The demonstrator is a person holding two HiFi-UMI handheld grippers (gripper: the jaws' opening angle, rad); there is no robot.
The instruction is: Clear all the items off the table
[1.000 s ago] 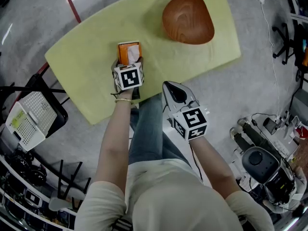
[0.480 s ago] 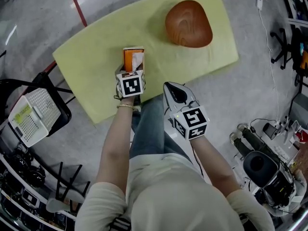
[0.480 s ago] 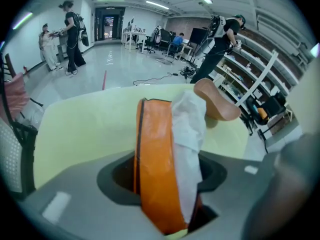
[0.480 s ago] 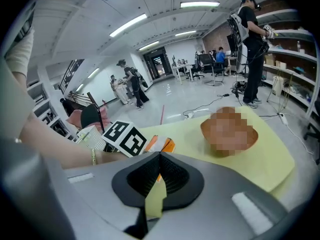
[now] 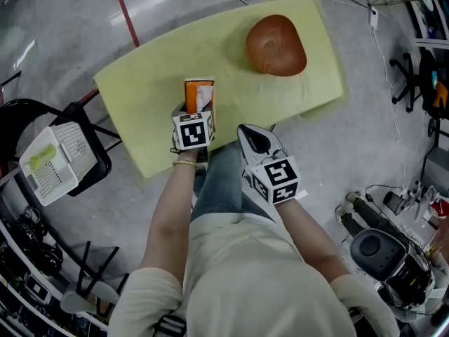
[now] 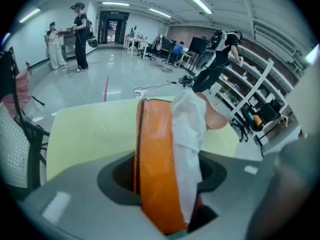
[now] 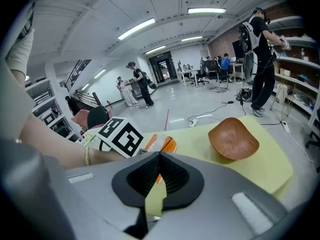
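Note:
An orange tissue pack (image 5: 198, 95) with white tissue sticking out of its top is clamped in my left gripper (image 5: 196, 109), held upright a little above the yellow-green table (image 5: 144, 93). Its jaws have just been closing with the pack (image 6: 156, 164) between them, and the pads press on its sides. A brown wooden bowl (image 5: 276, 45) lies on the table's far right part, also seen in the right gripper view (image 7: 233, 140). My right gripper (image 5: 245, 130) hangs off the table's near edge, over the person's leg, with its jaws shut (image 7: 159, 156) on nothing.
A white perforated basket (image 5: 52, 161) rests on a black chair at the left. Cables and a red floor line run beyond the table. Black equipment (image 5: 382, 248) stands at the lower right. Several people stand far off in the hall.
My left gripper has closed on the orange pack and raised it from the tabletop. The right gripper has risen slightly, still shut and empty.

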